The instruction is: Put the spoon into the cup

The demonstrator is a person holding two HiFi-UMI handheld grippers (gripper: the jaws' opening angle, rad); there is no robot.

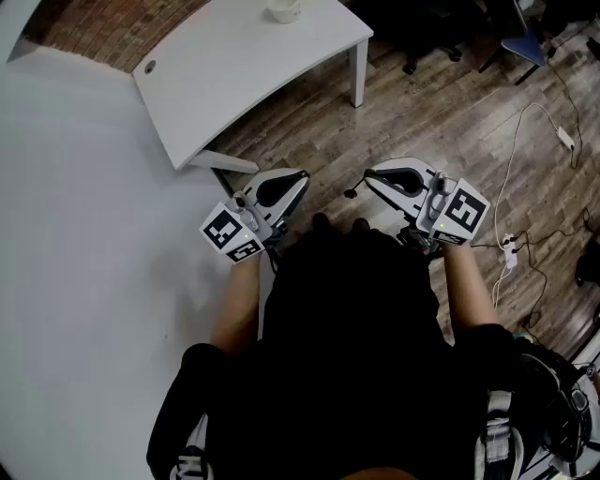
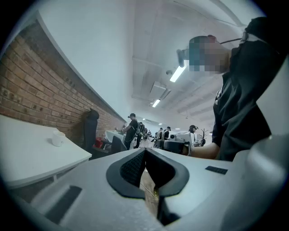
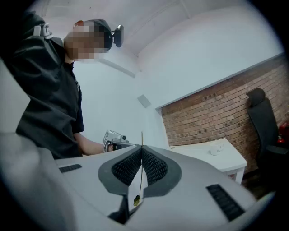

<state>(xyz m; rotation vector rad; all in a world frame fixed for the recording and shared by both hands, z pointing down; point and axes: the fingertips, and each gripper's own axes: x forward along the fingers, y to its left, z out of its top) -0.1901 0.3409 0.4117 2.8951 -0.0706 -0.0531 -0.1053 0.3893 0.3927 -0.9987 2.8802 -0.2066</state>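
A white cup [image 1: 283,9] stands on the white table [image 1: 244,66] at the top of the head view, far from both grippers. It also shows small on the table in the left gripper view [image 2: 58,138] and the right gripper view [image 3: 217,149]. No spoon shows in any view. My left gripper [image 1: 298,176] and right gripper [image 1: 370,176] are held close to my body above the wooden floor, with their tips turned toward each other. The left gripper [image 2: 145,151] has its pads together with nothing in them. The right gripper [image 3: 142,151] is shut and empty too.
A brick wall [image 2: 27,99] runs behind the table. A black office chair [image 3: 264,131] stands beside the table. Cables and a power strip [image 1: 511,248] lie on the wooden floor at my right. Several people stand far off in the room [image 2: 132,128].
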